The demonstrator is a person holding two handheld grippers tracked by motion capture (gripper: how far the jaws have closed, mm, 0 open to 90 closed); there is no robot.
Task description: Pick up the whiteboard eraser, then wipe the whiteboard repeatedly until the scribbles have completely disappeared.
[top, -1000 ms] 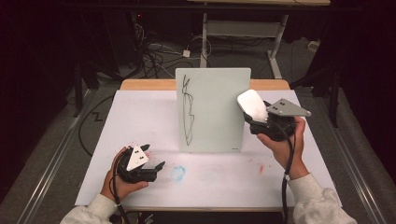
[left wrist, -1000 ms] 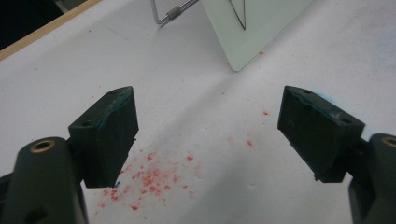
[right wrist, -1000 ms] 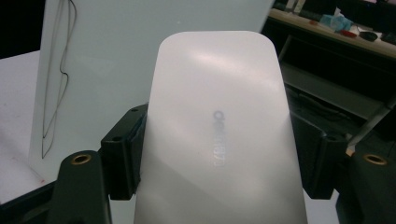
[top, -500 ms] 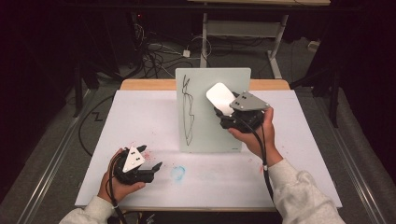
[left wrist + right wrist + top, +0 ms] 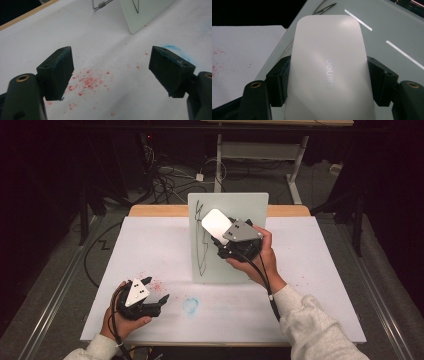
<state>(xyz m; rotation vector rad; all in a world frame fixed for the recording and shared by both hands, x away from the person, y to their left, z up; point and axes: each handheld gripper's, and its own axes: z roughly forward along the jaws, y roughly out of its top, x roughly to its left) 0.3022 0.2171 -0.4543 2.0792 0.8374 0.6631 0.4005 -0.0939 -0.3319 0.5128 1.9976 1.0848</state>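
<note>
Both tongs are busy: my right gripper (image 5: 223, 236) pinches the white whiteboard eraser (image 5: 328, 67) across its smooth, probably slippery hard sides against the upright whiteboard (image 5: 250, 210), while my left gripper (image 5: 120, 72) rests spread on the paper-covered table (image 5: 150, 245).

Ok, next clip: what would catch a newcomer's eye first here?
The upright whiteboard at the table's middle, black scribbles on its left side, with the right gripper pressing a white eraser toward it. Then the left gripper, jaws wide apart, resting low near red specks and a blue smudge.
</note>
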